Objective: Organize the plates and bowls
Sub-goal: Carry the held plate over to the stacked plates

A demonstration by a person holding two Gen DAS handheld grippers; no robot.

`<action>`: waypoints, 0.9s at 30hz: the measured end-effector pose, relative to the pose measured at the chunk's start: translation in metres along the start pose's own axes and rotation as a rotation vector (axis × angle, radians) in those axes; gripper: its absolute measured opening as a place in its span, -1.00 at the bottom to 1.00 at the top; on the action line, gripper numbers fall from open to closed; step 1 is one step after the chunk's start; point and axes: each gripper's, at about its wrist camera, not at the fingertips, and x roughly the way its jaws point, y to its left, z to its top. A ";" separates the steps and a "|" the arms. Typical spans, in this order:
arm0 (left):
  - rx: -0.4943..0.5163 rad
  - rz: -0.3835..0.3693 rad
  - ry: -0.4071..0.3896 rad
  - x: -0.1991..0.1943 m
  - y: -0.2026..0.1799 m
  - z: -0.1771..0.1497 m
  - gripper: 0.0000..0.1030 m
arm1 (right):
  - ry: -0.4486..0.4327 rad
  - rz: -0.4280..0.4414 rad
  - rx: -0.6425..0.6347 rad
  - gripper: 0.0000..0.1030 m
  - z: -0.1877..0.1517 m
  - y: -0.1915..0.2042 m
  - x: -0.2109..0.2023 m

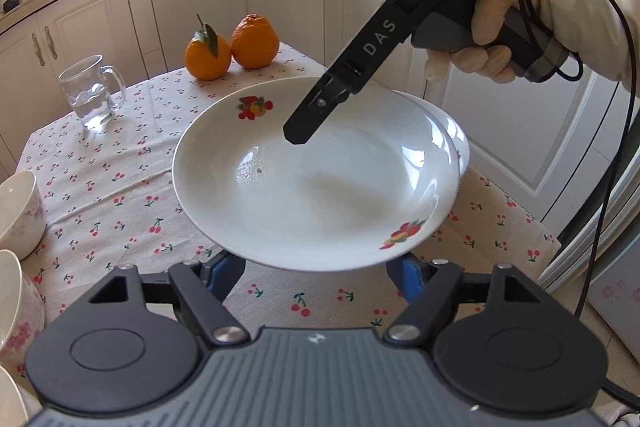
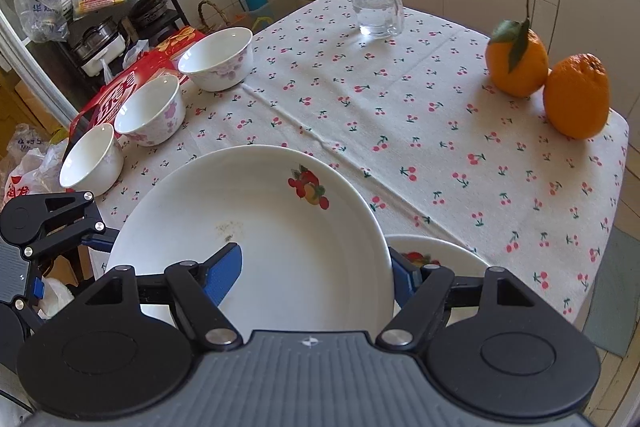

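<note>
Between left hand-held gripper (image 1: pixel 316 267) pads, plate (image 1: pixel 320 183) (lifted)

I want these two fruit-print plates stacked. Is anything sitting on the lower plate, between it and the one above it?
Nothing visible does. The lower plate shows only a bare strip of rim and its fruit print beside the upper plate. The rest lies hidden beneath that plate, so I cannot vouch for it.
</note>
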 end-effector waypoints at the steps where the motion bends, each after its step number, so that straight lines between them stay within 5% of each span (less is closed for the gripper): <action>1: 0.008 -0.006 0.002 0.002 -0.003 0.001 0.50 | -0.005 -0.005 0.007 0.56 -0.003 -0.002 -0.003; 12: 0.057 -0.074 0.026 0.023 -0.014 0.013 0.50 | -0.049 -0.052 0.099 0.56 -0.036 -0.026 -0.023; 27: 0.099 -0.078 0.028 0.033 -0.012 0.020 0.50 | -0.088 -0.060 0.172 0.56 -0.053 -0.049 -0.024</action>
